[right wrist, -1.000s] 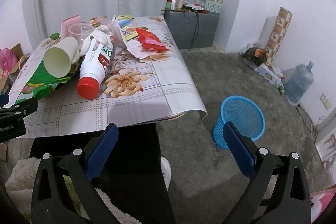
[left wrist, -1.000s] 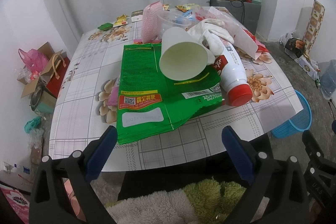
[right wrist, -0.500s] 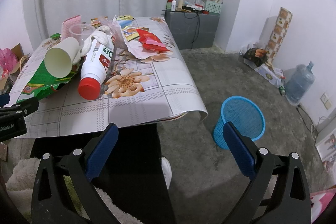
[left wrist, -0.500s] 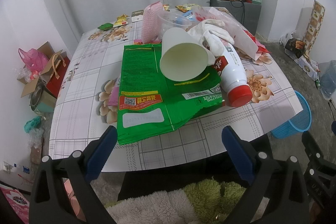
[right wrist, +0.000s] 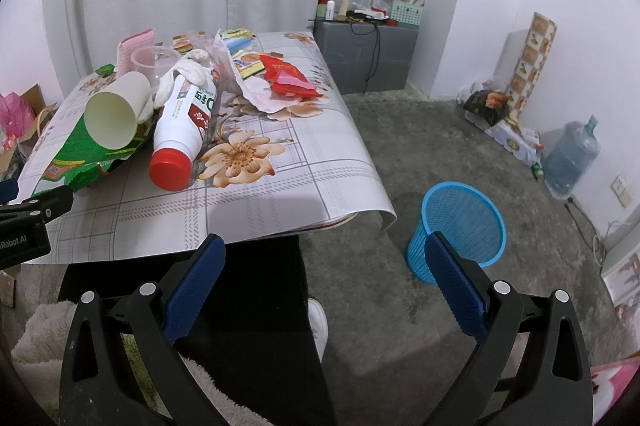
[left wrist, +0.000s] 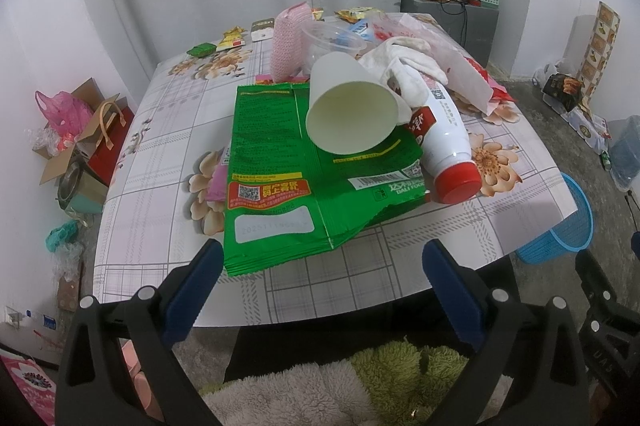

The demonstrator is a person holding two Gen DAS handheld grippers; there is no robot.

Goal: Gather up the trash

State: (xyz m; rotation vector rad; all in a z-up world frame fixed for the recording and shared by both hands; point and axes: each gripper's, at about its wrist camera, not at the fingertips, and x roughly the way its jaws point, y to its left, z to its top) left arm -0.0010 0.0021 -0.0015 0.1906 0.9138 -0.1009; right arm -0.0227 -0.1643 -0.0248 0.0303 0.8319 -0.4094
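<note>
Green foil snack bag (left wrist: 296, 170) lies flat at the near edge of the pile in the left wrist view, a white paper cup (left wrist: 352, 110) tipped on its side on top of it, mouth toward the camera. White plastic bottle with red cap (left wrist: 444, 142) lies beside the cup, cap toward the near table edge, touching the bag's right corner. Behind them: clear plastic tub (left wrist: 332, 40), pink mesh pouch (left wrist: 286, 42), crumpled white cloth (left wrist: 404, 66). Left gripper (left wrist: 318, 280) hangs short of the table, jaws wide apart, holding nothing. Floral checked tablecloth (left wrist: 172, 130) covers the table; grey curtain behind, bags and boxes on the floor at left.

Right wrist view: same bottle (right wrist: 182, 130) and cup (right wrist: 116, 116) sit at left, red wrappers (right wrist: 288, 80) further back on the cloth. Blue mesh wastebasket (right wrist: 460, 226) stands on bare concrete floor, off the table's right corner, nothing blocking it. Right gripper (right wrist: 324, 270) jaws spread, empty, over the floor beside the table. Grey cabinet (right wrist: 366, 56) at the back wall, water jug (right wrist: 570, 158) at right.
</note>
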